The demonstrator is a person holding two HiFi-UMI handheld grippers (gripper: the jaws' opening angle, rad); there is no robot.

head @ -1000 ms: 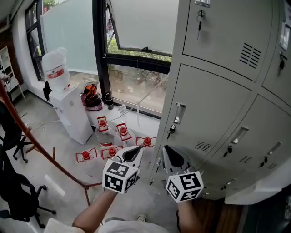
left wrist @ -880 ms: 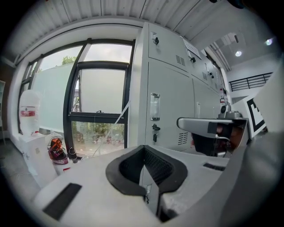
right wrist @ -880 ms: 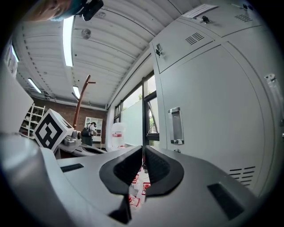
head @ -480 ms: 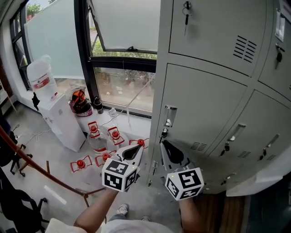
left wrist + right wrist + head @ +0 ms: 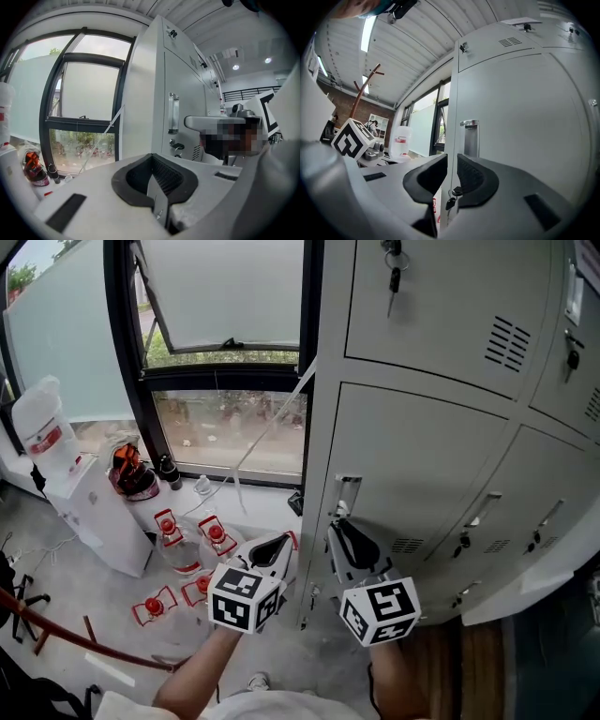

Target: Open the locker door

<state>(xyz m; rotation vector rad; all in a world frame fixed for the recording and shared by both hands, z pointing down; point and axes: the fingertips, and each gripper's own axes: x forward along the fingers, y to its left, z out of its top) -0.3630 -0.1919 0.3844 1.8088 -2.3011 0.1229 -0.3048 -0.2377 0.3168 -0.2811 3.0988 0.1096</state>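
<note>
The grey locker door (image 5: 422, 465) stands closed, with a metal handle (image 5: 346, 488) at its left edge and a key (image 5: 335, 514) hanging just below it. My right gripper (image 5: 337, 527) points at the door just under the handle. Its jaws have just been opening and stand a narrow gap apart with nothing between them. In the right gripper view, the handle (image 5: 470, 136) and key (image 5: 455, 192) show through the gap of the right gripper (image 5: 451, 161). My left gripper (image 5: 280, 542) is shut and empty, left of the locker's side. The left gripper (image 5: 153, 159) faces the handle (image 5: 173, 112).
More lockers (image 5: 553, 512) run to the right, and the one above has a key (image 5: 394, 276). A window (image 5: 225, 418) is left of the lockers. Below it are a white water dispenser (image 5: 94, 517) and several red-capped bottles (image 5: 178, 545) on the floor.
Both grippers have moved in toward the locker; the right one's tips now sit right under the handle. The right jaws have parted slightly. The left jaws stay shut.
</note>
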